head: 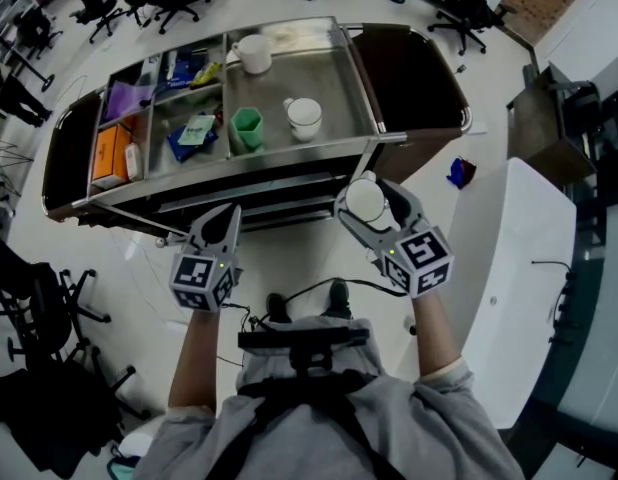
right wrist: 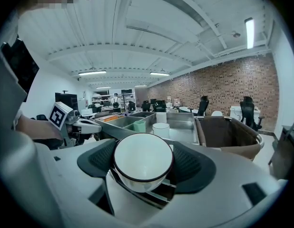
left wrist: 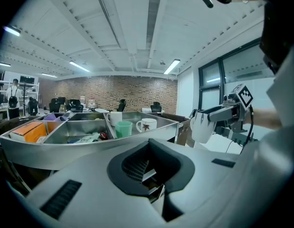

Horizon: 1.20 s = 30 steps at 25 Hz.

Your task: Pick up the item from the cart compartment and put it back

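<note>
From the head view, the cart [head: 289,156] stands in front of the person, its steel top divided into compartments. The large compartment holds a plain white mug [head: 254,53] at the back, a second white mug [head: 303,117] near the middle and a green cup [head: 246,129] just beside the divider. The smaller compartments to the left hold blue packets [head: 194,134] and an orange box [head: 111,154]. The right tool [head: 368,214] is held off the cart, on the person's side of it and above the floor, with a white cup [head: 366,198] between its jaws. The left tool [head: 221,230] is level with it and well apart from it, and its jaws taper to a point.

In the left gripper view, the left tool's jaws are pressed together with nothing between them. Beyond them lies the cart top, with the green cup and the two mugs in the large compartment. On the right, the other tool carries the white cup in the air, clear of the cart.

In the right gripper view, the right tool's jaws pinch the white cup by its sides, with its dark-rimmed mouth facing the camera. The cup looks empty. The cart lies beyond it, and the left tool's marker cube [right wrist: 60,115] shows at the left.
</note>
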Each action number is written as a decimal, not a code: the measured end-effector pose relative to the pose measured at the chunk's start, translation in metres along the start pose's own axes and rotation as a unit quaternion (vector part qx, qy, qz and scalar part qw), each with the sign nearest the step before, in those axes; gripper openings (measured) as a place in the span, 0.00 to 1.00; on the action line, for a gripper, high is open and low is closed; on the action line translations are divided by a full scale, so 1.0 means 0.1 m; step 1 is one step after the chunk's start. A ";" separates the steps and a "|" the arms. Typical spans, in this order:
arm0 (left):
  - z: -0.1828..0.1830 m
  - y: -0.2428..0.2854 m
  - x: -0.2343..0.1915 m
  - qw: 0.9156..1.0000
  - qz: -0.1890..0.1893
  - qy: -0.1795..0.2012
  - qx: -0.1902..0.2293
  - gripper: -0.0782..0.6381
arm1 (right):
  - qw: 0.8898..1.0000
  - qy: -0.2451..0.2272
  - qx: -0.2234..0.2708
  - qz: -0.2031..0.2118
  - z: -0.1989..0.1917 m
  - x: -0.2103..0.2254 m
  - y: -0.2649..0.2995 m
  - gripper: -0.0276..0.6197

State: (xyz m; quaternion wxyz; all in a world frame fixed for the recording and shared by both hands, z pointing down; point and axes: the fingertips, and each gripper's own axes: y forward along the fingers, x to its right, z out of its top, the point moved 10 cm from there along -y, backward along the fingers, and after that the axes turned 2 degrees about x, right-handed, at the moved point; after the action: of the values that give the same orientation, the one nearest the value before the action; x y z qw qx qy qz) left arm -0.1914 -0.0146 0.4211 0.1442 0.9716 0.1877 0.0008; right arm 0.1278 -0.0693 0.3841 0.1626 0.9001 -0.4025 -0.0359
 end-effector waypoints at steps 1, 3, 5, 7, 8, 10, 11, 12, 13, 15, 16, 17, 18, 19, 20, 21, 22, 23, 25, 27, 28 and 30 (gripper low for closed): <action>0.02 0.01 0.00 1.000 -0.001 0.000 0.001 0.11 | 1.000 -0.002 0.000 0.000 0.03 0.01 0.01 0.64; 0.06 0.05 -0.01 1.000 -0.005 -0.002 0.003 0.11 | 1.000 -0.006 0.001 -0.002 0.10 0.05 0.02 0.64; 0.11 0.10 -0.02 1.000 -0.011 -0.003 0.006 0.11 | 1.000 -0.010 0.002 -0.002 0.19 0.09 0.06 0.64; 0.18 0.17 -0.04 1.000 -0.018 0.000 0.006 0.11 | 1.000 -0.014 0.002 0.001 0.30 0.15 0.12 0.64; 0.22 0.21 -0.05 1.000 -0.022 0.004 0.004 0.11 | 1.000 -0.017 0.002 0.001 0.36 0.18 0.15 0.64; 0.31 0.30 -0.06 0.999 -0.030 0.014 0.001 0.11 | 1.000 -0.024 0.004 -0.003 0.51 0.26 0.23 0.64; 0.36 0.35 -0.07 0.999 -0.034 0.016 0.001 0.11 | 1.000 -0.027 0.005 -0.005 0.60 0.30 0.27 0.64; 0.40 0.40 -0.07 0.999 -0.037 0.015 0.002 0.11 | 0.999 -0.031 0.007 -0.007 0.68 0.35 0.32 0.64; 0.44 0.45 -0.08 0.999 -0.041 0.014 0.002 0.11 | 0.999 -0.034 0.009 -0.008 0.77 0.39 0.37 0.64; 0.51 0.55 -0.09 0.999 -0.046 0.012 0.003 0.11 | 0.999 -0.043 0.009 -0.011 0.93 0.48 0.49 0.64; 0.54 0.60 -0.09 0.999 -0.049 0.013 0.003 0.11 | 0.999 -0.048 0.009 -0.012 1.01 0.53 0.55 0.64; 0.58 0.66 -0.09 0.998 -0.053 0.015 0.003 0.11 | 0.999 -0.052 0.008 -0.014 1.09 0.59 0.61 0.64; 0.61 0.72 -0.10 0.998 -0.055 0.017 0.003 0.11 | 0.998 -0.055 0.006 -0.015 1.16 0.65 0.68 0.64; 0.65 0.78 -0.10 0.998 -0.058 0.019 0.004 0.11 | 0.998 -0.058 0.005 -0.016 1.23 0.71 0.76 0.64; 0.68 0.83 -0.10 0.998 -0.059 0.022 0.005 0.11 | 0.998 -0.060 0.002 -0.018 1.29 0.77 0.84 0.64; 0.72 0.88 -0.11 0.998 -0.061 0.024 0.005 0.11 | 0.998 -0.062 -0.002 -0.020 1.35 0.84 0.93 0.64; 0.76 0.94 -0.11 0.998 -0.062 0.026 0.006 0.11 | 0.998 -0.065 -0.006 -0.023 1.41 0.90 1.02 0.64; 0.80 0.99 -0.12 0.998 -0.063 0.027 0.007 0.11 | 0.997 -0.066 -0.011 -0.025 1.46 0.97 1.11 0.64; 0.86 1.08 -0.15 0.998 -0.063 0.027 0.010 0.11 | 0.997 -0.067 -0.022 -0.030 1.53 1.10 1.28 0.64; 0.91 1.16 -0.19 0.998 -0.062 0.025 0.013 0.11 | 0.997 -0.063 -0.033 -0.033 1.59 1.22 1.46 0.64; 0.93 1.19 -0.20 0.998 -0.061 0.024 0.014 0.11 | 0.997 -0.060 -0.038 -0.035 1.60 1.28 1.55 0.64; 0.95 1.26 -0.23 0.998 -0.061 0.023 0.014 0.11 | 0.996 -0.057 -0.050 -0.039 1.62 1.37 1.72 0.64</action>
State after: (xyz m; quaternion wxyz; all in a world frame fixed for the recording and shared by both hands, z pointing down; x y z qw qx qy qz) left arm -0.1617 -0.1616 0.3663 0.1264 0.9600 0.2495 0.0119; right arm 0.0653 -0.3203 0.2954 0.1824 0.9023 -0.3737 -0.1137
